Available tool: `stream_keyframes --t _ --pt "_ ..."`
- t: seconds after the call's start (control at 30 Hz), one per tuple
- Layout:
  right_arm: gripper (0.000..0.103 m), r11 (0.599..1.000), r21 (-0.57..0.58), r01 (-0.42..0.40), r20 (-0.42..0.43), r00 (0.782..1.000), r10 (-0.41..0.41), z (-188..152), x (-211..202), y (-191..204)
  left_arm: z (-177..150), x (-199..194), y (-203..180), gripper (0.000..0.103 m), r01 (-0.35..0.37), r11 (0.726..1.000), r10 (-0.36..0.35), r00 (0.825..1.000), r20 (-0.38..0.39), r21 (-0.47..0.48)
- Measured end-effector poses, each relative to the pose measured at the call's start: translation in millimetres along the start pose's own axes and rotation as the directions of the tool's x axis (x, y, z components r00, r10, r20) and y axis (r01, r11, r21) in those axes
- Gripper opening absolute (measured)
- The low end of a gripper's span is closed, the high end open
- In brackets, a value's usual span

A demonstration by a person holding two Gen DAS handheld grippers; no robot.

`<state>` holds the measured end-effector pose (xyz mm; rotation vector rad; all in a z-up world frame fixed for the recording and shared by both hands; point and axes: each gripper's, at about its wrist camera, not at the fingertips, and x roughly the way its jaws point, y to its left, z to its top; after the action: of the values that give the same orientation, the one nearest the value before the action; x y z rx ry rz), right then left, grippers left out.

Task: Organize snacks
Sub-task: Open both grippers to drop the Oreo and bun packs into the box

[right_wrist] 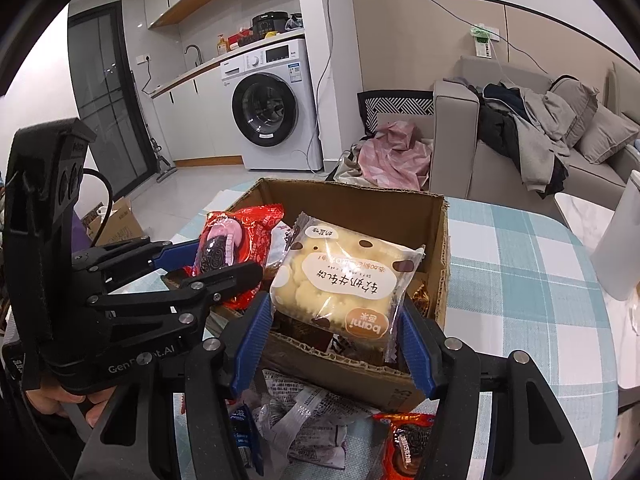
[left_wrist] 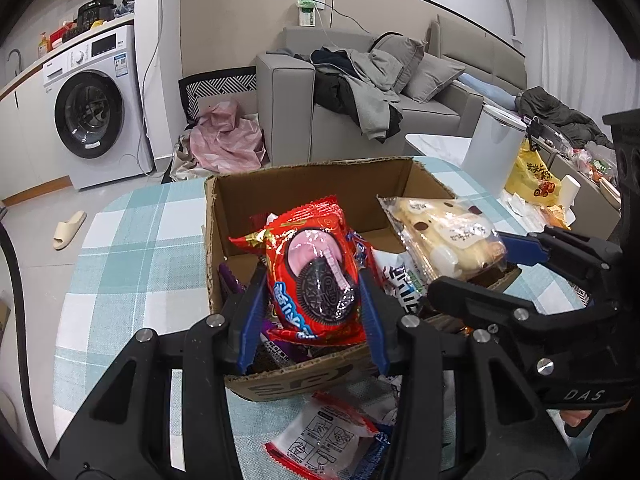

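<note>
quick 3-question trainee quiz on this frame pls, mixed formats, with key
1. True or false: the left gripper holds a red cookie packet.
2. What does the right gripper hold? A) a purple packet B) a cream cake packet C) nothing
3. Fill in: both held packets hang over the open cardboard ___.

Key: 1 true. 2 B. 3 box. More loose snacks lie on the checked tablecloth in front of the box.
</note>
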<state>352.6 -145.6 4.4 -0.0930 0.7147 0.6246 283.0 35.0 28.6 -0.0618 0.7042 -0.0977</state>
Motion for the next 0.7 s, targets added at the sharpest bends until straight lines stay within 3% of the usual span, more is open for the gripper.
stream_keyframes --t 0.7 --pt "0.065 1.0 -0.002 -0.017 0.009 1.0 0.017 0 13 -4 3 8 -1 0.041 -0.007 1.0 0.008 1.0 -0.013 0.014"
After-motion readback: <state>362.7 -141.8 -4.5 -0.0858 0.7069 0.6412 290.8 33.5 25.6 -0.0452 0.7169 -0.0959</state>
